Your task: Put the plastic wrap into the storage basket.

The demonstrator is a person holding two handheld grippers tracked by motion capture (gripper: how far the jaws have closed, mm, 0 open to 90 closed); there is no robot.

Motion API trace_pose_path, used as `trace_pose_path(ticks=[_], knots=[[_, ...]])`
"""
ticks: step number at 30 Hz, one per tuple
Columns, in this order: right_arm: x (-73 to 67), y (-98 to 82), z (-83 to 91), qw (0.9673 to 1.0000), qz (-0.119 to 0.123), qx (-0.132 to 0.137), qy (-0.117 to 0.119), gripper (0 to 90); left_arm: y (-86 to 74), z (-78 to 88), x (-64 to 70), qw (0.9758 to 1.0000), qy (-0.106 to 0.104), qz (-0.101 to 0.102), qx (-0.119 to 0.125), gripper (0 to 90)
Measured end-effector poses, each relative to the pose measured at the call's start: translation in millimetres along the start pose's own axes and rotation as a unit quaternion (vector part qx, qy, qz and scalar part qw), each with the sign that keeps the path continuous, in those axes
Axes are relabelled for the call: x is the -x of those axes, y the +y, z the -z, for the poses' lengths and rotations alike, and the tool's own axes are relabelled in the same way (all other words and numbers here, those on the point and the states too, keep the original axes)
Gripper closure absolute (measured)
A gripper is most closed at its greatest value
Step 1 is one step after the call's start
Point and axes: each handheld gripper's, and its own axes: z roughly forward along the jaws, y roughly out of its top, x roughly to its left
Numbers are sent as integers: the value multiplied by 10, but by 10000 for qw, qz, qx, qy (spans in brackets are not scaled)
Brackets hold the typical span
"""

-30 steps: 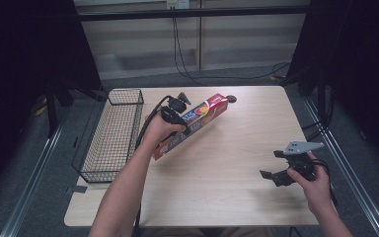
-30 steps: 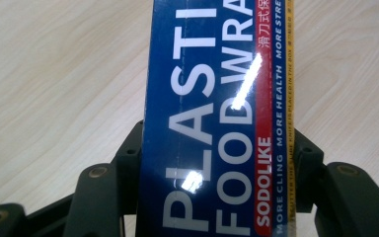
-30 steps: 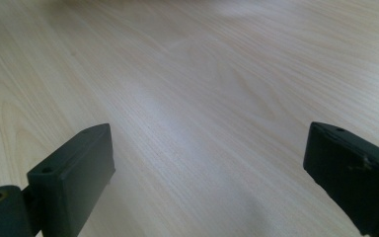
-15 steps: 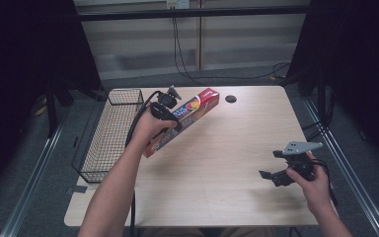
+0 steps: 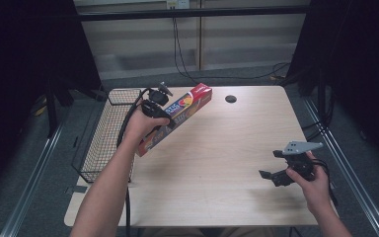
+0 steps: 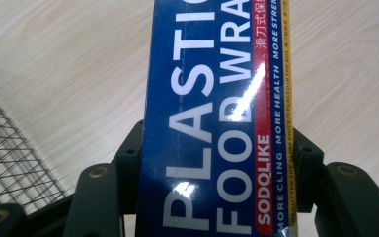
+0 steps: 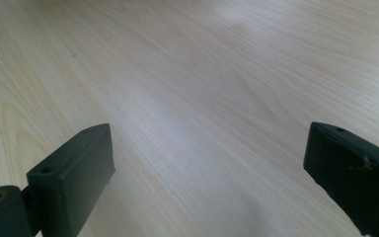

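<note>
1. Left gripper (image 5: 164, 109): clamped across the plastic food wrap box (image 5: 175, 118), one black jaw against each long side, as the left gripper view shows. It is held above the left part of the bench (image 5: 217, 163), close to the wire basket (image 5: 103, 133). Against the picture one second earlier it sits farther left and nearer the basket; the grip looks the same.

2. Plastic food wrap box (image 6: 217, 123): a long, narrow carton with a blue face, white lettering and a red strip. It is carried clear of the bench top, slanted, with the red end toward the far side and the lower end toward the person. One second earlier its far end reached almost to the round hole (image 5: 230, 98) in the bench; now that end lies well apart from the hole, and the whole box has shifted left with the hand.

3. Right gripper (image 5: 276, 174): jaws spread wide with nothing between them; the right gripper view shows bare wood grain in the gap. It hangs low over the right near part of the bench, in the same place as in both earlier pictures.

4. Wire basket: black mesh, at the left edge of the bench, position unchanged.
</note>
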Motion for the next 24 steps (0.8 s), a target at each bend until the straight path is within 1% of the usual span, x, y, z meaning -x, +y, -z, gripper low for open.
trace_pose_path(ticks=[1, 2, 3, 5, 6, 7, 8, 9, 10, 11, 12, 13, 15, 16, 17, 18, 19, 20, 21, 22, 23, 24], knots=[[-1, 1, -2, 10000, 7, 4, 1, 47, -3, 19, -11, 10000, 8, -17, -22, 430], [-4, 2, -2, 10000, 10, 1, -16, 47, -10, 29, -17, 10000, 10, 17, 9, 431], [-6, 4, -1, 10000, 16, 0, -20, 47, -10, 49, -25, 10000, 1, 23, -30, 431], [-7, 6, -1, 10000, 16, 4, -11, 47, -22, 73, -30, 10000, 47, 49, -12, 431], [-7, 6, -1, 10000, 10, 5, -18, 47, -30, 87, -39, 10000, 57, 27, -21, 432], [-6, 6, -2, 10000, 9, 18, 3, 47, -38, 92, -40, 9999, 60, 81, 33, 432], [-8, 7, 0, 10000, 9, 6, -10, 47, -42, 112, -47, 9999, 92, 62, 24, 432], [-7, 6, -2, 10000, 10, 15, 0, 47, -49, 126, -58, 9999, 51, 92, 24, 432], [-7, 6, -2, 10000, 10, 15, 2, 47, -56, 139, -70, 10000, 56, 76, 28, 432], [-8, 6, -2, 10000, 18, 4, -11, 47, -64, 154, -70, 9999, 53, 121, 26, 432], [-9, 6, -3, 10000, 18, 2, -20, 47, -74, 161, -81, 9998, 78, 134, 83, 433], [-9, 6, -3, 10000, 19, 4, -17, 47, -78, 184, -90, 9999, 113, 97, 37, 433], [-9, 7, -3, 10000, 22, 9, 6, 47, -95, 210, -101, 9998, 115, 170, 77, 433], [-9, 8, -4, 10000, 24, 6, 7, 47, -102, 231, -113, 9998, 113, 186, 37, 433], [-10, 9, -4, 10000, 34, -1, -8, 46, -112, 244, -116, 9996, 154, 194, 100, 433], [-12, 9, -5, 10000, 26, -2, -4, 47, -123, 268, -138, 9997, 114, 210, 55, 434], [-11, 9, -7, 10000, 39, -3, -5, 46, -131, 286, -153, 9997, 121, 176, 78, 434], [-13, 8, -9, 10000, 38, -3, 11, 46, -147, 300, -161, 9996, 166, 183, 127, 434], [-13, 8, -10, 10000, 38, -4, 11, 47, -158, 320, -171, 9995, 143, 254, 89, 434], [-13, 8, -11, 10000, 38, -4, 12, 46, -173, 331, -173, 9993, 201, 293, 145, 434], [-13, 8, -11, 10000, 35, -5, 7, 47, -189, 346, -185, 9992, 177, 339, 150, 435], [-13, 9, -11, 10000, 35, 0, 7, 46, -206, 359, -198, 9990, 202, 364, 179, 434]])
